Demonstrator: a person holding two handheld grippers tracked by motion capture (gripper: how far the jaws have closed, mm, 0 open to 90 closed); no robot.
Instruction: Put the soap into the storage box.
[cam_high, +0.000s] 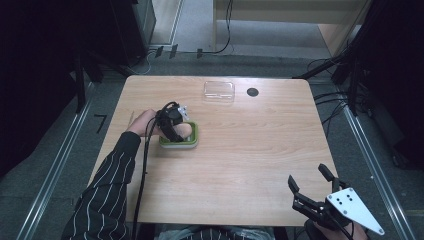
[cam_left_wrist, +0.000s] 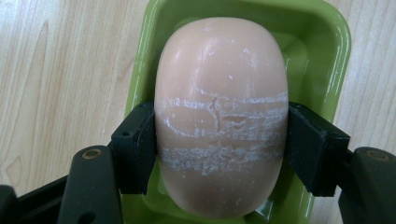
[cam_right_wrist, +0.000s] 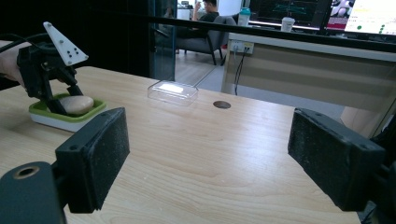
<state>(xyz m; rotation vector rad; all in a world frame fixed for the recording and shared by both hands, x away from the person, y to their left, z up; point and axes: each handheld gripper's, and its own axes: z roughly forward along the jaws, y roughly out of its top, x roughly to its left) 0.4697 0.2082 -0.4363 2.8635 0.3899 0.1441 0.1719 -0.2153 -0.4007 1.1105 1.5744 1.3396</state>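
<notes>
While the right gripper (cam_high: 311, 182) gapes, left gripper (cam_left_wrist: 219, 135) clamps soap (cam_left_wrist: 220, 116) in dish (cam_left_wrist: 338, 51).

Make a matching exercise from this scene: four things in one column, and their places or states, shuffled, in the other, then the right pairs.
Things:
1. soap bar
2. green dish
3. clear lid
4. right gripper

States:
A. lies alone at the table's far edge
B. open, holds nothing
C. clamped between the left gripper's pads
D. sits on the table under the soap

Pairs: 1-C, 2-D, 3-A, 4-B
</notes>
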